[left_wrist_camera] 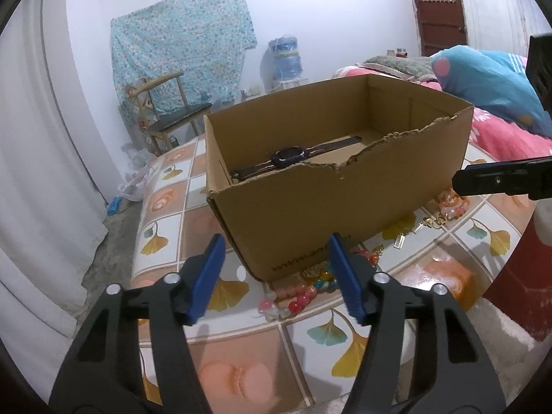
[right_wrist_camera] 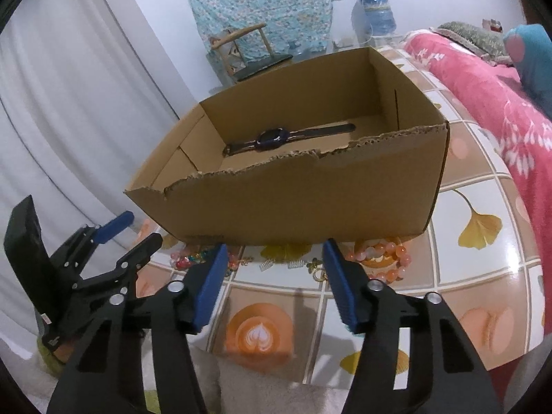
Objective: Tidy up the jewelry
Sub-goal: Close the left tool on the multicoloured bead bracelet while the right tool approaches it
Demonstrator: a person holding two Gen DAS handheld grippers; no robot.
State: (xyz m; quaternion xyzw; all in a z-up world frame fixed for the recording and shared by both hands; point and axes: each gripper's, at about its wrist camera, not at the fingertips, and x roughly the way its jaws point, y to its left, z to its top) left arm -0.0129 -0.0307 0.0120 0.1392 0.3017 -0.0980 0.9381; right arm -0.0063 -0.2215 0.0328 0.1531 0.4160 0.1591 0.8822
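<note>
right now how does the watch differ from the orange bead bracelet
The watch lies inside the cardboard box; the orange bead bracelet lies outside it on the tablecloth, by the box's front wall. The watch is dark, with its strap stretched out flat; the bracelet is a loop of pale orange beads. Neither is held: both hand-held grippers, left and right, are open.

Partly hidden behind the cardboard box's (left_wrist_camera: 321, 207) corner: the beaded jewelry (left_wrist_camera: 303, 293), count unclear. Too small to identify: the little metal pieces (right_wrist_camera: 293, 264) under the box's front wall, possibly springs or clasps. Cut off at the frame edge: the right gripper (left_wrist_camera: 500, 181).
</note>
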